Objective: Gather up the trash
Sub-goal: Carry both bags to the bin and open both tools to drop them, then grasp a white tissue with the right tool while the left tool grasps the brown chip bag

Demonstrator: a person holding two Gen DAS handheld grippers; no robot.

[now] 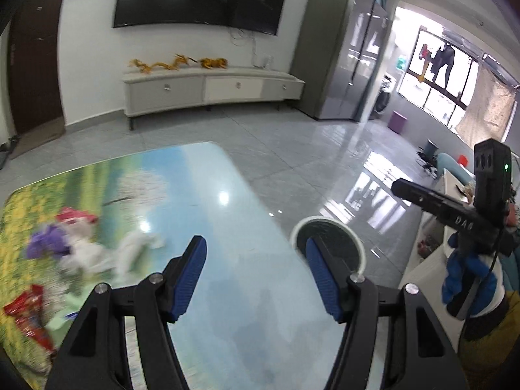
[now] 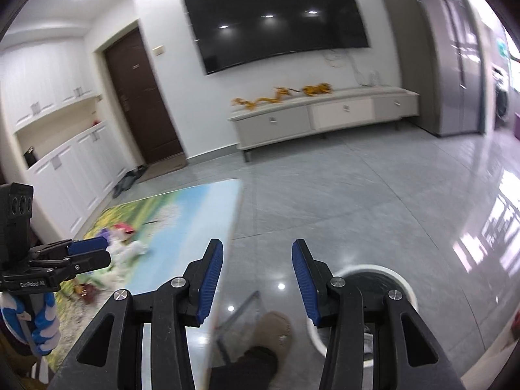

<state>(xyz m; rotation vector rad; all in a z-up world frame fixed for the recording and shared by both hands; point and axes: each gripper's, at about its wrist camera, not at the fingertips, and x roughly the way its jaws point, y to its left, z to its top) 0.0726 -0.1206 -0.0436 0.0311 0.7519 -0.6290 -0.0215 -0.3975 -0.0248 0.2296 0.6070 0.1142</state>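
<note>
Fingers on both grippers stand spread with nothing between them: the left gripper (image 1: 256, 276) hangs over the picture-printed table (image 1: 208, 195), and the right gripper (image 2: 258, 279) hangs past the table's edge, over the floor and the white-rimmed bin (image 2: 373, 269).

In the left wrist view the trash sits at about 9 o'clock from the left gripper, well apart from its blue pads. It is a loose heap of crumpled white tissue (image 1: 130, 250), with something purple (image 1: 45, 245) and something red and pink (image 1: 76, 216) behind it; motion blur hides what these are. A red crinkled snack wrapper (image 1: 27, 312) lies at roughly 8 o'clock, near the table's near-left edge. The bin (image 1: 328, 227) shows at 1 o'clock, partly behind the right-hand finger, lined dark inside.

The step in hand looks like the reach for a first piece. To do it well, the left gripper would likely swing toward 9 o'clock, come down with one finger on each side of a raised fold of tissue, and close on the bulk, not a thin corner that could tear or slip. The wrapper is flat and slick, so pinching a lifted crease seems safer than scraping along the glossy top. The right gripper, already near the bin, seems better placed to stay clear of the carrying path.
</note>
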